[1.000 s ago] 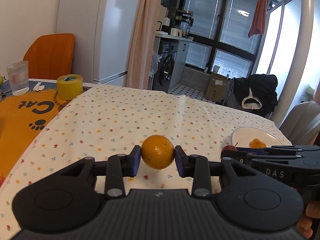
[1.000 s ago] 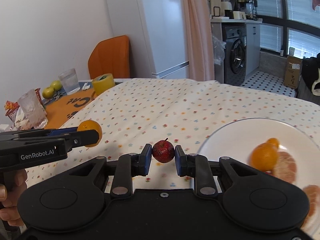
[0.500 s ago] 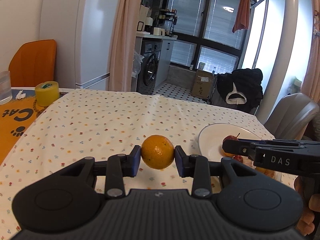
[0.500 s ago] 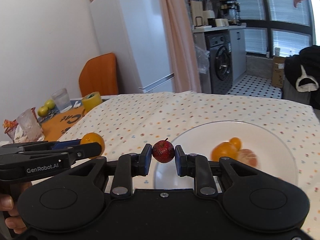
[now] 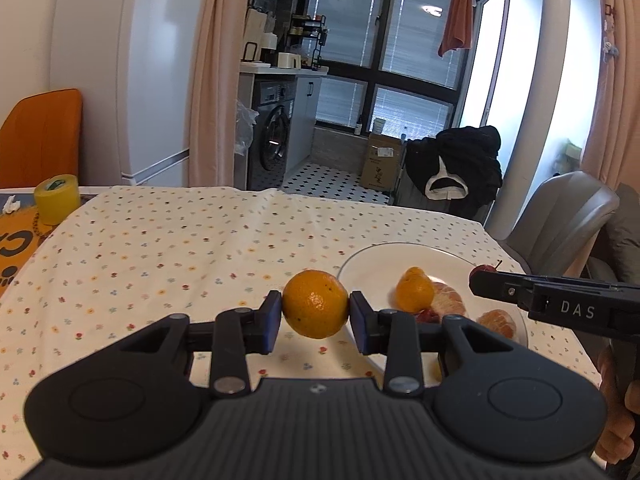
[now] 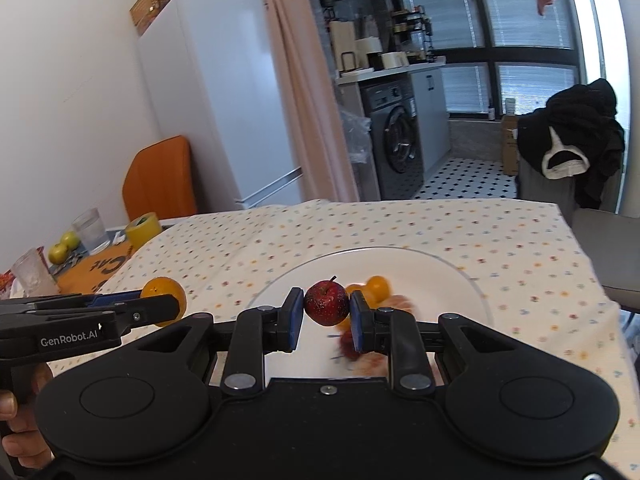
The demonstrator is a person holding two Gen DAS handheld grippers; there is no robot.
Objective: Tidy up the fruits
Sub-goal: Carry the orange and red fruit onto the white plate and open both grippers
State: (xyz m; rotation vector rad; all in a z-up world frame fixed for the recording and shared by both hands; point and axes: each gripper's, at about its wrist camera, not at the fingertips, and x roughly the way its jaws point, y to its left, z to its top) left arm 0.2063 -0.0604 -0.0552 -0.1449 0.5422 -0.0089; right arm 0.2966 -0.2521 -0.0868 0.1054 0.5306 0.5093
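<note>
I have a fruit in each gripper. My left gripper (image 5: 316, 316) is squeezed shut on the orange (image 5: 315, 303), with a blue pad pressed on each side of it. I hold it by the sides so that it cannot roll out. The orange is up in the air over the flowery tablecloth (image 5: 168, 248), just beside the left rim of the white plate (image 5: 376, 256).

My right gripper (image 6: 326, 316) is squeezed shut on the little red apple (image 6: 326, 302). Its stalk points up. The apple hangs over the plate (image 6: 440, 276), above the part near me. I think I am about to put it down there.

The plate sits near the right edge of the table. It already has fruit in it: a small whole orange (image 5: 414, 291) and two peeled ones (image 5: 496, 322), with something small and red between them. That is why I bring both fruits here, so all the fruit ends up in one place.

Next I should go lower before I let go, or the apple may bounce and roll off. The orange is round too and could bump the others.

Some green fruits (image 6: 64, 246) are at the far left end of the table by a glass (image 6: 90, 229). They are not on the plate yet.
</note>
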